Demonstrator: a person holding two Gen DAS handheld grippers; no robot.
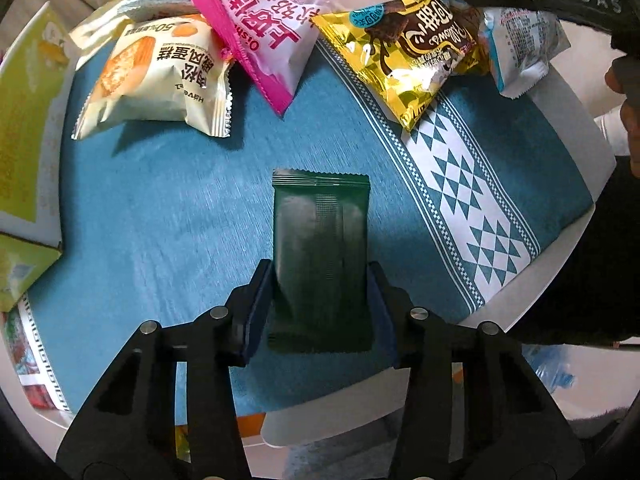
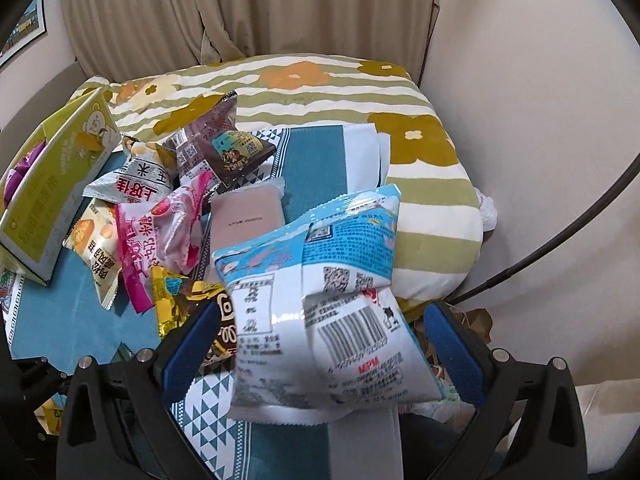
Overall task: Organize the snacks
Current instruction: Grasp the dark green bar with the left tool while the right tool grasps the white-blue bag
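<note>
Left tongs point(image 1: 320, 300) clamped across dark green packet point(image 1: 320, 240), long axis running straight ahead along fingers. Right tongs point(image 2: 320, 344) agape, straddling blue-white packet point(image 2: 320, 300), pads clear.

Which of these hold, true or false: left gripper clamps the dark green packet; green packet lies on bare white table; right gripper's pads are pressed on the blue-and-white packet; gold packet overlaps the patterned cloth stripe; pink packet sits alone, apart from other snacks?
1. The left gripper clamps the dark green packet. True.
2. It lies on bare white table. False: on the blue cloth.
3. The right gripper presses the blue-and-white packet. False: the pads stand clear either side.
4. The gold packet overlaps the patterned stripe. True.
5. The pink packet sits alone. False: it overlaps the cream packet.
</note>
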